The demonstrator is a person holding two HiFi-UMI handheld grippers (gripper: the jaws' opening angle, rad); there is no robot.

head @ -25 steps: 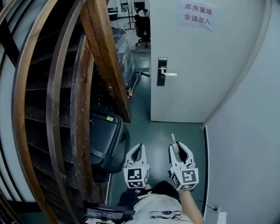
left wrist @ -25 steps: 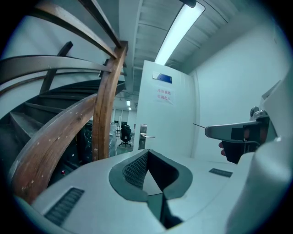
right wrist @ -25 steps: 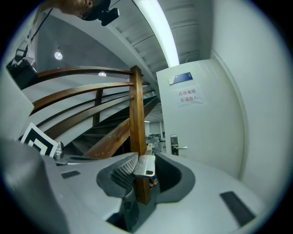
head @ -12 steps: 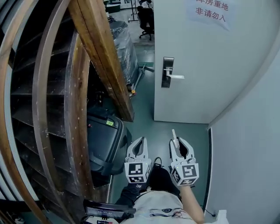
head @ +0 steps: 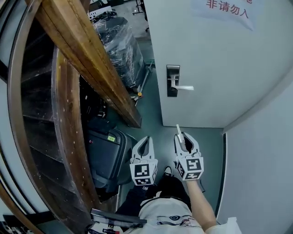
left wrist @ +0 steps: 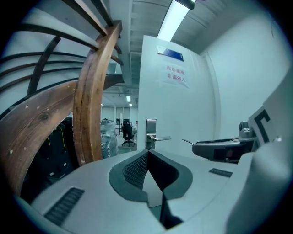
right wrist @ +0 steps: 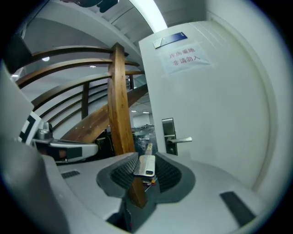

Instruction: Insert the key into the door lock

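Observation:
A white door [head: 215, 59] stands ahead with a steel lock plate [head: 173, 80] and lever handle [head: 184, 87] near its left edge. My right gripper [head: 185, 138] is shut on a silver key [head: 179, 132], whose blade sticks out forward past the fingertips. In the right gripper view the key [right wrist: 146, 165] lies between the pads, pointing toward the lock plate [right wrist: 168, 132], which is still well ahead. My left gripper [head: 145, 140] hangs beside it, shut with nothing in it. In the left gripper view the closed tips [left wrist: 147, 153] face the lock plate [left wrist: 151, 130].
A wooden stair stringer [head: 87, 59] and curved railings fill the left. A black case [head: 106, 155] sits under the stairs, with a wrapped pallet [head: 120, 48] behind. A white wall [head: 261, 155] closes the right side. A paper sign [head: 224, 11] is on the door.
Both grippers and the head have moved forward toward the door; the lock plate looks nearer and larger. The key stays gripped in the right gripper; the left stays shut.

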